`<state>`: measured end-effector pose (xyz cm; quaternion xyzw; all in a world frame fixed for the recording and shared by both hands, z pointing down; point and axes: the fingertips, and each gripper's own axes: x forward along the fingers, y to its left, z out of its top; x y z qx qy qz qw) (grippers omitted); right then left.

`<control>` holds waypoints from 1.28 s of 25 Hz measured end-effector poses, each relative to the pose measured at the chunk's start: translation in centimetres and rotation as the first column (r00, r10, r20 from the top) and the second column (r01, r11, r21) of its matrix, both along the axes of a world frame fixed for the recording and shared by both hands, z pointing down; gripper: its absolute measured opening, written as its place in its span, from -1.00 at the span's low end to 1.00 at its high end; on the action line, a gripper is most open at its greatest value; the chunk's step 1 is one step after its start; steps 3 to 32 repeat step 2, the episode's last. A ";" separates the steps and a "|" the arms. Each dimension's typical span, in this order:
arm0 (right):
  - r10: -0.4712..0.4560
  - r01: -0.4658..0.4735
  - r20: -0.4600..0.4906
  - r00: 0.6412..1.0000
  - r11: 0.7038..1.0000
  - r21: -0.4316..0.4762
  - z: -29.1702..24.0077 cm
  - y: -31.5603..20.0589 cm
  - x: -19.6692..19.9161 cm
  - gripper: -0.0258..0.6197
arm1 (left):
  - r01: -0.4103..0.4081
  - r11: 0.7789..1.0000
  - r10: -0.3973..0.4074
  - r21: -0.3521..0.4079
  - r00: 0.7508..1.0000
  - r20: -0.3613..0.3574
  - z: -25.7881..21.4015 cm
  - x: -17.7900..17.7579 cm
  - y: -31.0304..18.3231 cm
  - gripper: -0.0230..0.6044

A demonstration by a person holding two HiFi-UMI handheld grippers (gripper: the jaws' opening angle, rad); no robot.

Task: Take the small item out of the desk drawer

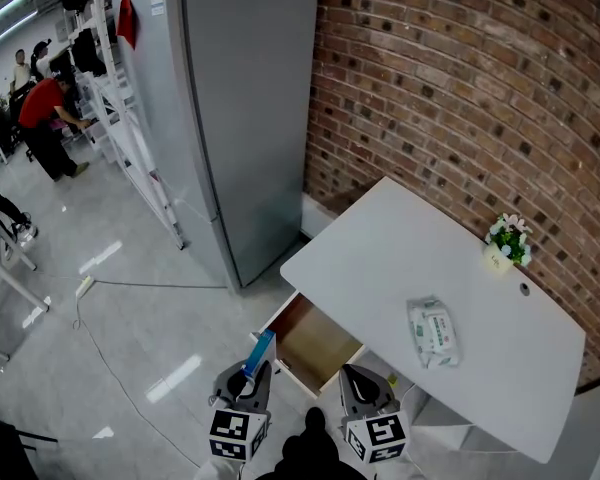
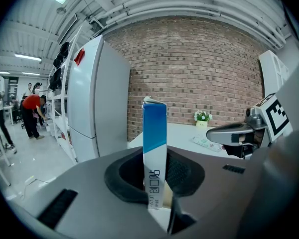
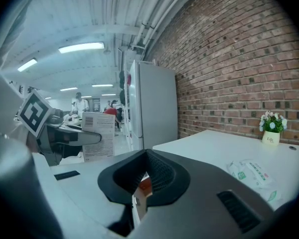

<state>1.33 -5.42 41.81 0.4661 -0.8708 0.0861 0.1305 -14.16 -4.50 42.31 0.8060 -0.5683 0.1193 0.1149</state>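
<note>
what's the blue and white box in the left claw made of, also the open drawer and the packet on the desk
Slim blue and white box in the left claw: probably printed cardboard, crisp folded edges, matte face. Open desk drawer: looks like light wood or wood-look board, tan inside. Green and white packet: likely soft plastic film, wrinkled and limp.

The box point(image 2: 154, 148) is blue and white, the desk point(image 1: 380, 258) white, the wall point(image 1: 460, 78) red-brown.
</note>
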 end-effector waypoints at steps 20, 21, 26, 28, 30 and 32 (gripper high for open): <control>-0.001 0.001 -0.001 1.000 1.000 -0.001 0.1 0.1 0.1 -0.84 | -0.003 1.000 0.003 -0.007 1.000 -0.002 0.1 0.2 0.2 -0.69; -0.001 0.001 -0.001 1.000 1.000 -0.001 0.1 0.1 0.1 -0.84 | -0.003 1.000 0.003 -0.007 1.000 -0.002 0.1 0.2 0.2 -0.69; -0.001 0.001 -0.001 1.000 1.000 -0.001 0.1 0.1 0.1 -0.84 | -0.003 1.000 0.003 -0.007 1.000 -0.002 0.1 0.2 0.2 -0.69; -0.001 0.001 -0.001 1.000 1.000 -0.001 0.1 0.1 0.1 -0.84 | -0.003 1.000 0.003 -0.007 1.000 -0.002 0.1 0.2 0.2 -0.69; -0.001 0.001 -0.001 1.000 1.000 -0.001 0.1 0.1 0.1 -0.84 | -0.003 1.000 0.003 -0.007 1.000 -0.002 0.1 0.2 0.2 -0.69; -0.001 0.001 -0.001 1.000 1.000 -0.001 0.1 0.1 0.1 -0.84 | -0.003 1.000 0.003 -0.007 1.000 -0.002 0.1 0.2 0.2 -0.69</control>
